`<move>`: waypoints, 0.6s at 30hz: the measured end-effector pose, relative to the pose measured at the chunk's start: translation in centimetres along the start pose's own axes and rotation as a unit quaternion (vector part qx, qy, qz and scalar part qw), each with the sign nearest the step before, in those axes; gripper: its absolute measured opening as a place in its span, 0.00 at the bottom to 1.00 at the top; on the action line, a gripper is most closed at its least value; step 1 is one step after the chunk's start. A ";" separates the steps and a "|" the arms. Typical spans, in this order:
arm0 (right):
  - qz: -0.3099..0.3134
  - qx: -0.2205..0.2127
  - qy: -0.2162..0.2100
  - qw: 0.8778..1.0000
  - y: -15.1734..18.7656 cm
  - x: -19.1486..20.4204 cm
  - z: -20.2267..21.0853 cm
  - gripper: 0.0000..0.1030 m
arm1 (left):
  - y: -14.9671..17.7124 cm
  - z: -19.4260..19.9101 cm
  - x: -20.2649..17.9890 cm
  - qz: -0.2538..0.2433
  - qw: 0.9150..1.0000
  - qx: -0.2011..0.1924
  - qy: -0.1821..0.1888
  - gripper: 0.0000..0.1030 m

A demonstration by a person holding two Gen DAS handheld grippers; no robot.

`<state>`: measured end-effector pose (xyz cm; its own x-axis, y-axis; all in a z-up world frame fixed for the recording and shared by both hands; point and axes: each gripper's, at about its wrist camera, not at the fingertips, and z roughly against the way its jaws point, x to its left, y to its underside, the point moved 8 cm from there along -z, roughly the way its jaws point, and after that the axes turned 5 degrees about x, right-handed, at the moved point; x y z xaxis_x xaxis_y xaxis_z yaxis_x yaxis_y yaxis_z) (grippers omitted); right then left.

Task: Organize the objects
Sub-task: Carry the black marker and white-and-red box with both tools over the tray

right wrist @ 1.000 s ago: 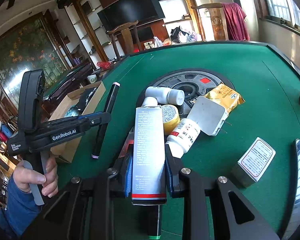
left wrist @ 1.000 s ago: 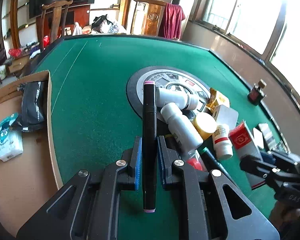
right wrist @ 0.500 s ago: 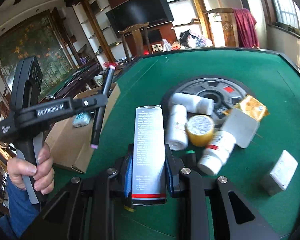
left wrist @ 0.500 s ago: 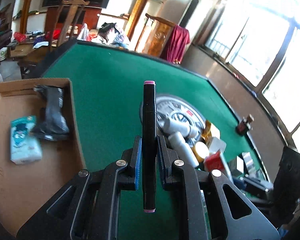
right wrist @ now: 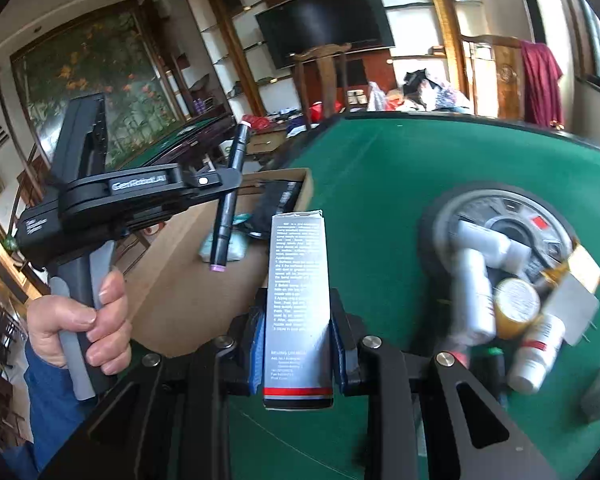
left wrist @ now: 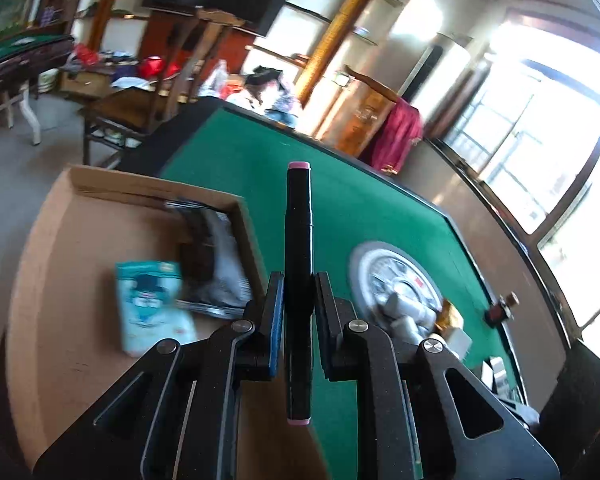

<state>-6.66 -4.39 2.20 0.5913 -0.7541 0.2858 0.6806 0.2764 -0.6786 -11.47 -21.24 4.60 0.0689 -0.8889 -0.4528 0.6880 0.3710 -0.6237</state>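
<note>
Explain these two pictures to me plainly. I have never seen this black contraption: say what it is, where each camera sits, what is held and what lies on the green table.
There is no robot here: a person holds a hand-squeezed two-finger gripper in each hand, each with a fisheye camera looking along its fingers. In the left camera's view, the left gripper is clamped on a black marker with pink ends. The right camera shows the right gripper clamped on a tall grey carton, plus the left hand gripping its handle. Beside the green table is a cardboard box holding a teal packet and a dark pouch. On the table lie white bottles and other small packages.
</note>
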 end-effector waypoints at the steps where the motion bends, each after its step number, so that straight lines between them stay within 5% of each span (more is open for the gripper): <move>1: 0.002 0.001 0.000 1.000 -0.2 0.4 -0.4 0.25 | -0.2 0.2 0.9 0.008 1.000 -0.001 -0.007 0.14; 10: 0.015 0.032 -0.017 0.999 -1.4 4.3 -4.6 0.25 | -0.1 0.3 6.9 0.062 0.995 0.011 -0.076 0.14; 18: 0.031 0.072 0.011 0.997 -1.7 5.9 -9.7 0.25 | 0.5 0.3 9.0 0.072 0.989 0.020 -0.124 0.14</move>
<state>-8.52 -15.05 -1.53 0.6263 -0.7448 0.2302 0.6981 0.4045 -0.5908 -10.32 -29.11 0.43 0.3400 -0.8684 -0.3610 0.6865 0.4915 -0.5358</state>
